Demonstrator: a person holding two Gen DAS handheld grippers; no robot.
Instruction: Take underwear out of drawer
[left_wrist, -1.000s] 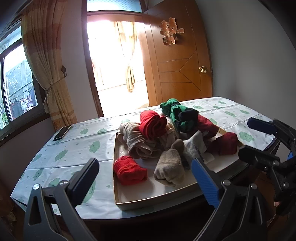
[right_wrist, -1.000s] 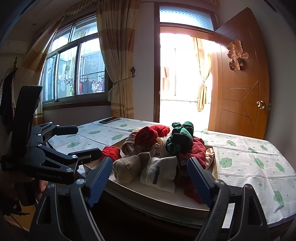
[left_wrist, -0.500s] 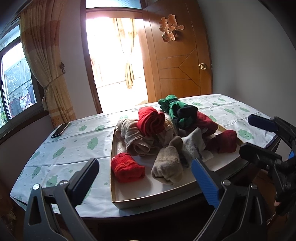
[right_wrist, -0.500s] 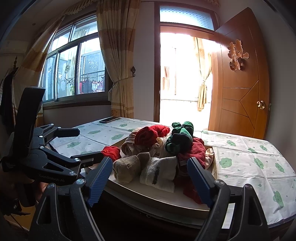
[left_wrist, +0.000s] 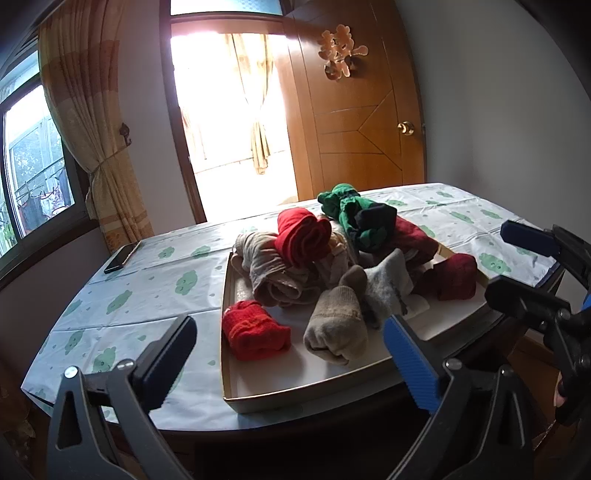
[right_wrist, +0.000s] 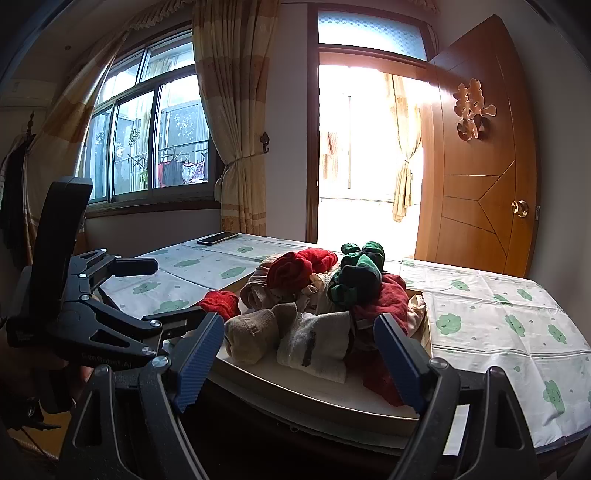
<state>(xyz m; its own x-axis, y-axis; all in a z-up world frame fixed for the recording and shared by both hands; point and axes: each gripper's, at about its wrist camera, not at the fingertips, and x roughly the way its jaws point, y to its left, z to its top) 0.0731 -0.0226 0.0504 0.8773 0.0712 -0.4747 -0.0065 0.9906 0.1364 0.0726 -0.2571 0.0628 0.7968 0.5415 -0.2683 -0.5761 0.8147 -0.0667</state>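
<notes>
A shallow white drawer (left_wrist: 295, 397) lies on the table with a heap of rolled clothes in it. On top are a red roll (left_wrist: 303, 236), a beige garment (left_wrist: 266, 269) and a green bundle (left_wrist: 354, 218). In front lie a small red bundle (left_wrist: 255, 334), a tan sock (left_wrist: 336, 325) and a grey sock (left_wrist: 388, 284). My left gripper (left_wrist: 288, 326) hangs open before the drawer's near edge, holding nothing. My right gripper (right_wrist: 298, 325) is open too, short of the drawer (right_wrist: 314, 391), level with the socks (right_wrist: 251, 332).
The table wears a pale cloth with green clouds (left_wrist: 147, 288). A dark phone (left_wrist: 122, 257) lies at its far left corner. Behind stand a wooden door (left_wrist: 362, 140), a bright doorway and curtained windows. Each gripper shows in the other's view, off to the side.
</notes>
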